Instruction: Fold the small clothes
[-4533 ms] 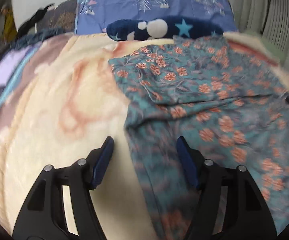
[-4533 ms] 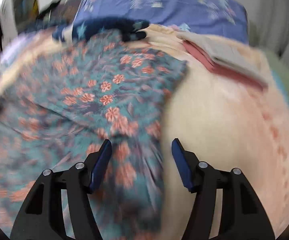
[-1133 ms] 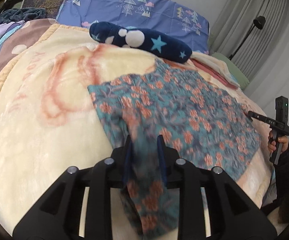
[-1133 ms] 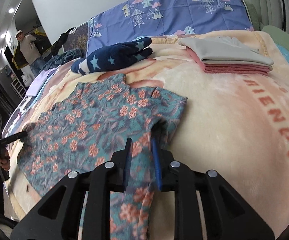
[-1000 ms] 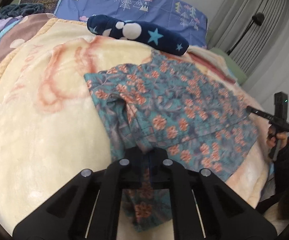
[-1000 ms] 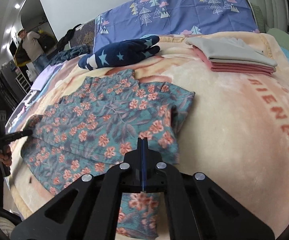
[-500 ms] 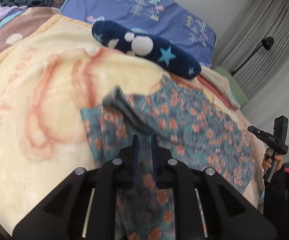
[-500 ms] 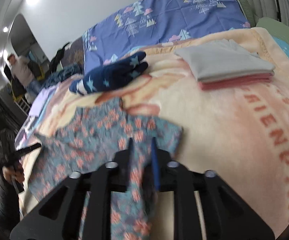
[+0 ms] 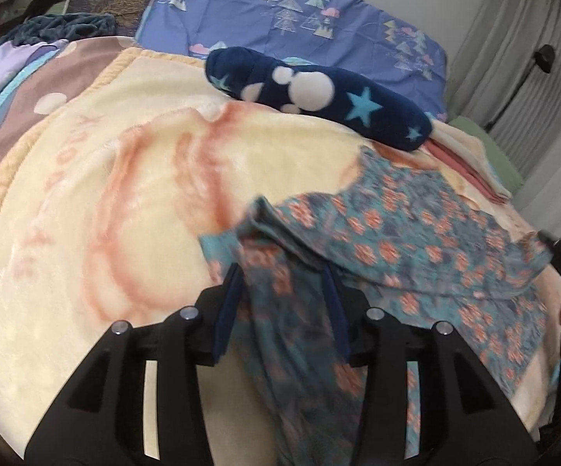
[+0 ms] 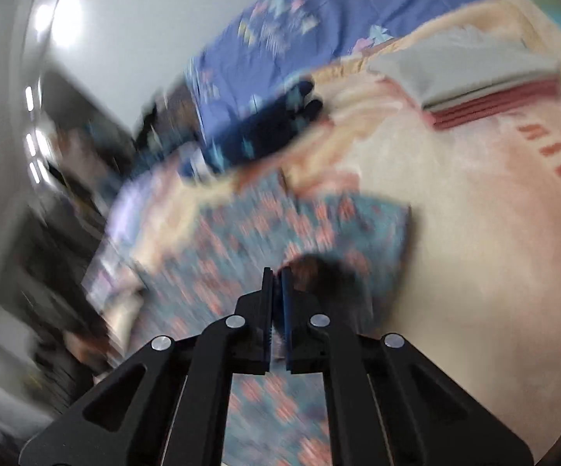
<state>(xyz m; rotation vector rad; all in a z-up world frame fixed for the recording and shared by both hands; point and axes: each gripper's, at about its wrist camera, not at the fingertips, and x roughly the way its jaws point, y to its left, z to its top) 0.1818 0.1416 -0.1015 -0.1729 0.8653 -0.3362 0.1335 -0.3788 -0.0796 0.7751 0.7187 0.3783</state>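
Half a second on, the left gripper (image 9: 282,291) has spread its jaws, and the floral garment (image 9: 408,248) slumps between them onto the cream blanket (image 9: 86,194).
From the right wrist, blurred: right gripper (image 10: 276,291) stays clenched on the floral garment (image 10: 280,233), near folded clothes (image 10: 482,85).

left gripper (image 9: 282,303): black forked frame, blue pads, four silver screws
right gripper (image 10: 276,291): same black frame, blue pads, four silver screws
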